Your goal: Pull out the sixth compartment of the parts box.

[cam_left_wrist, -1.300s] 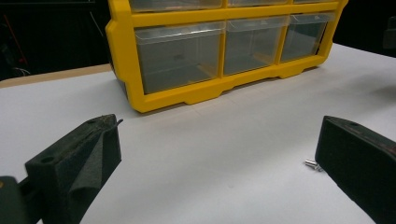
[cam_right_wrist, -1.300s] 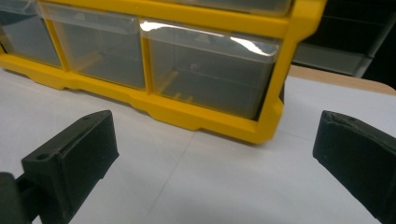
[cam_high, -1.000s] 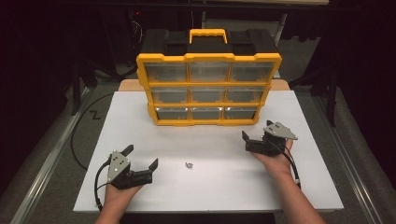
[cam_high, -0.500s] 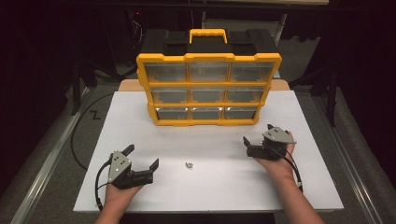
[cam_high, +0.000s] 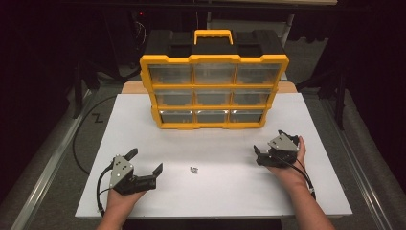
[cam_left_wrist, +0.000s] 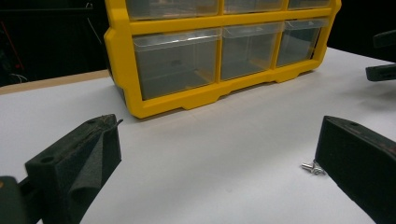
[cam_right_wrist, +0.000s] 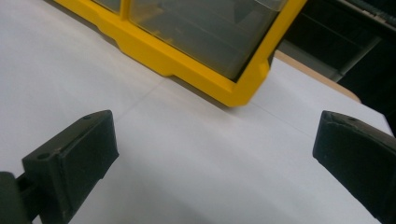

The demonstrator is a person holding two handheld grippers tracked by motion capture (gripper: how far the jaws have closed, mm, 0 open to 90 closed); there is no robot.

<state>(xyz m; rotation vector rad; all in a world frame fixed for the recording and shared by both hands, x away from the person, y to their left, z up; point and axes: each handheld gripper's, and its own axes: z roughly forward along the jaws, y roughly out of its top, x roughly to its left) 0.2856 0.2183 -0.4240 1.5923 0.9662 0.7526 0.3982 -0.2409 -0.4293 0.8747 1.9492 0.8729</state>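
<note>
Dark room, grey floor (cam_high: 57, 143), white table (cam_high: 220, 191)

Both tongs, left tongs (cam_high: 145, 163) and right tongs (cam_high: 268, 149), are black with foam-padded jaws, grey three-cornered top plates and trailing black cables; forearms bare.

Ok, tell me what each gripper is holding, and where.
Nothing. The left gripper and right gripper are both open and empty; the small screws lie loose on the table.

A flat white desk (cam_high: 143, 120) carries a yellow-framed plastic drawer organizer with clear drawers (cam_high: 213, 91) at its far middle and small silvery screws (cam_high: 194, 169) near its front.
</note>
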